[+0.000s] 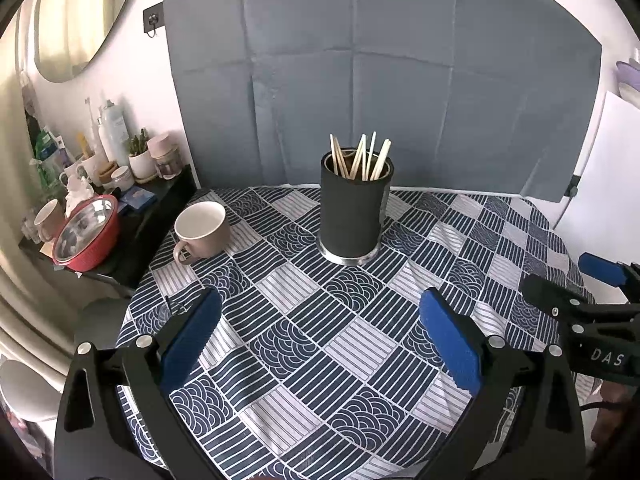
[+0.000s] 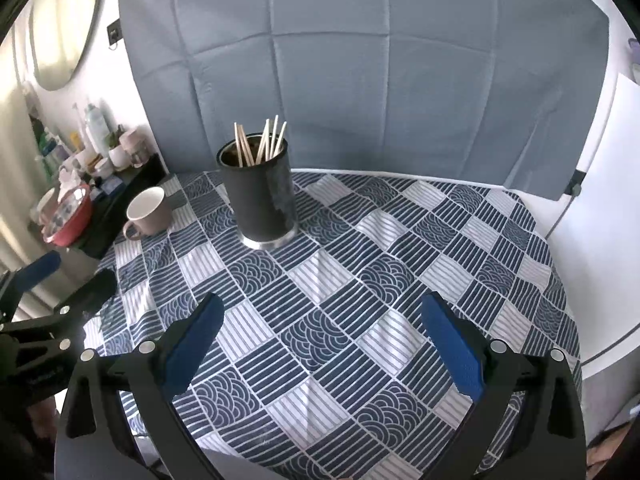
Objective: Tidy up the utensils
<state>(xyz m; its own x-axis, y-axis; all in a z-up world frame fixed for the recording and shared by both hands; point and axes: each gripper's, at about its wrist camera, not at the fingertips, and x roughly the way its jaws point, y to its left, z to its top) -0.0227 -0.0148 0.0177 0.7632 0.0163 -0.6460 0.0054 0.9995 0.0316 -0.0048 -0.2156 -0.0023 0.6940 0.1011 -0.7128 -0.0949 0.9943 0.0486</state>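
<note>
A black cylindrical holder [image 1: 354, 212] stands upright at the far middle of the table, with several pale wooden chopsticks [image 1: 362, 158] standing in it. It also shows in the right wrist view [image 2: 262, 194], with the chopsticks [image 2: 260, 144]. My left gripper [image 1: 320, 304] is open and empty, held above the patterned tablecloth [image 1: 300, 360] well short of the holder. My right gripper [image 2: 322, 308] is open and empty, to the right of the holder and nearer the front. The right gripper also shows at the right edge of the left wrist view [image 1: 560, 276].
A beige mug [image 1: 202, 230] stands left of the holder near the table's left edge. A black side shelf [image 1: 132, 240] beyond that edge carries a red bowl [image 1: 86, 234], jars and bottles. A grey backdrop [image 1: 380, 80] rises behind the table.
</note>
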